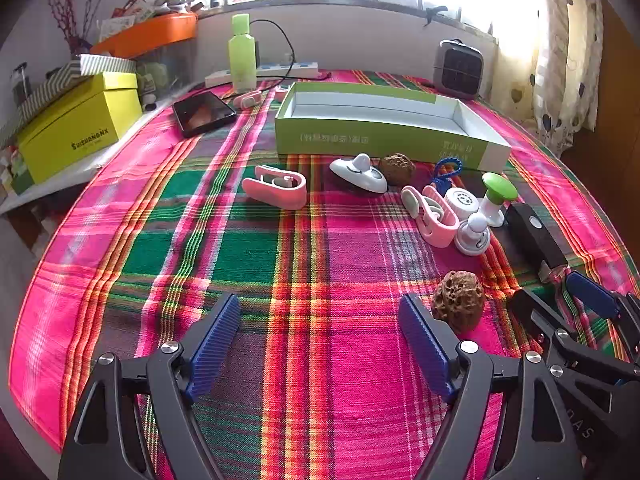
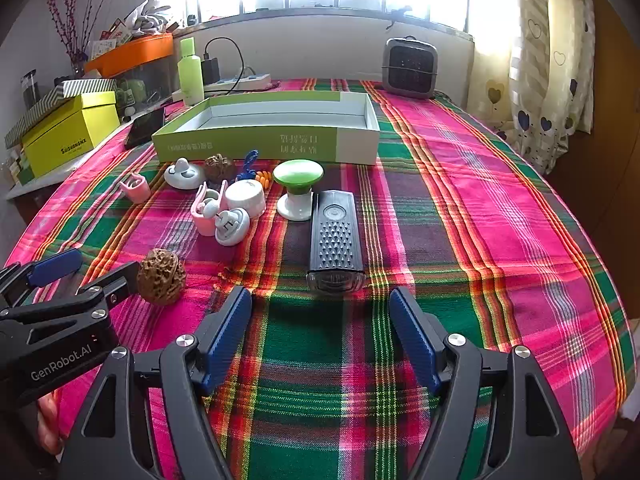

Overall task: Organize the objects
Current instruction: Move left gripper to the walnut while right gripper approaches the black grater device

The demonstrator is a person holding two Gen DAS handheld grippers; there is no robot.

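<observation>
Brown walnut (image 1: pixel 458 301) beside left tool (image 1: pixel 320 344)

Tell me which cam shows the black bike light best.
Right wrist: the black bike light lies straight ahead of the open right gripper, its studded top and lens end in full view. Left wrist catches it only obliquely near the right edge.

Two wrinkled brown walnuts lie on the plaid cloth, one (image 1: pixel 458 301) just right of the left gripper's wide-open jaws, one (image 1: pixel 397 169) far ahead. Beyond the jaws lie two pink plastic clips (image 1: pixel 276 186) (image 1: pixel 434 216), two white knobbed suction hooks (image 1: pixel 359 173) (image 1: pixel 474 235), one white round cap (image 1: pixel 462 202), one green-topped white stopper (image 1: pixel 497 197), one black ribbed torch (image 2: pixel 335 236) and one open green cardboard box (image 1: pixel 384 140).
</observation>
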